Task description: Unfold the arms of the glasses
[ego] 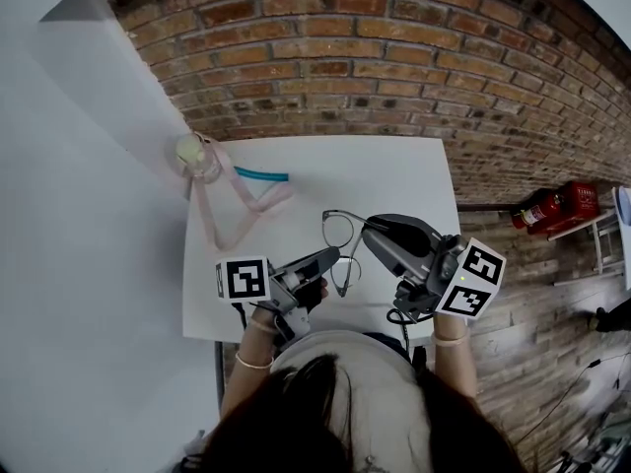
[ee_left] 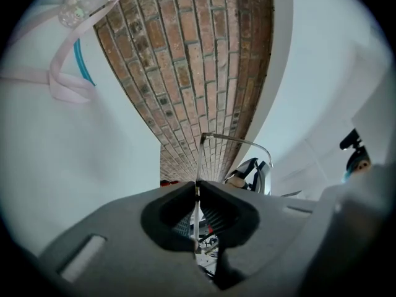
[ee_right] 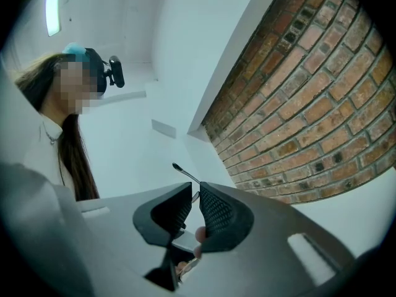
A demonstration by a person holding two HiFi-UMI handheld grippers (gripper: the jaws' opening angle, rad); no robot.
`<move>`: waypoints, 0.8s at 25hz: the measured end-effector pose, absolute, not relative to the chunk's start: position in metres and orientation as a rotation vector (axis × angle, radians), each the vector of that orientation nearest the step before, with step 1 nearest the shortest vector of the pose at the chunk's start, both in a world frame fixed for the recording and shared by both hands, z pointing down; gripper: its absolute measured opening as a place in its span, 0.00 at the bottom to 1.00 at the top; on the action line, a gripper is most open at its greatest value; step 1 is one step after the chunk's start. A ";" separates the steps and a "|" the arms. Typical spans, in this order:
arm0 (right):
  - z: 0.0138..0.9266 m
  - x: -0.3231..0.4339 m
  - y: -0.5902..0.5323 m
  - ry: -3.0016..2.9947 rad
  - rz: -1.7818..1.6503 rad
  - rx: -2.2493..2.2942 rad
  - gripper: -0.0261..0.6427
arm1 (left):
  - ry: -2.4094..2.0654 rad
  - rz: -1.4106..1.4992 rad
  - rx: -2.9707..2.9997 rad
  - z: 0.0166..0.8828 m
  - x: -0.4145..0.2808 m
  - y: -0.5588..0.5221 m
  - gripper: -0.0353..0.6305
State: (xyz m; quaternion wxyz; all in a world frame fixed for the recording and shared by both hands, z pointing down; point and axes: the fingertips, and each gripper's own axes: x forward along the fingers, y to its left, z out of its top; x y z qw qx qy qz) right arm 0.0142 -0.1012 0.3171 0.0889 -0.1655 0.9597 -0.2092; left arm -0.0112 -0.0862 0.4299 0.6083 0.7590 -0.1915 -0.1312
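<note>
Left claw [ee_left: 197, 189] and right claw [ee_right: 195, 192] each pinch the glasses [ego: 340, 231], jaws closed.

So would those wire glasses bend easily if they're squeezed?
Probably light: the glasses are held by just two small pinches, left gripper and right gripper. Likely bendy too, since the frame is thin wire. The slim arm may flex if pulled hard.

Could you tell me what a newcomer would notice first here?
Wire-framed glasses are held above the near half of the white table, the left gripper and right gripper both shut on them. A pink ribbon lies at the table's far left corner, by a brick wall.
</note>
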 end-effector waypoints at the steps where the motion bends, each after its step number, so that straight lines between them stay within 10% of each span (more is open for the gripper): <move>1: 0.317 0.014 -0.101 2.854 -0.621 -0.489 0.11 | -0.450 -0.302 1.755 0.431 -0.012 -0.087 0.09; 20: 0.309 0.013 -0.094 2.826 -0.617 -0.413 0.10 | -0.453 -0.415 1.697 0.423 -0.018 -0.098 0.09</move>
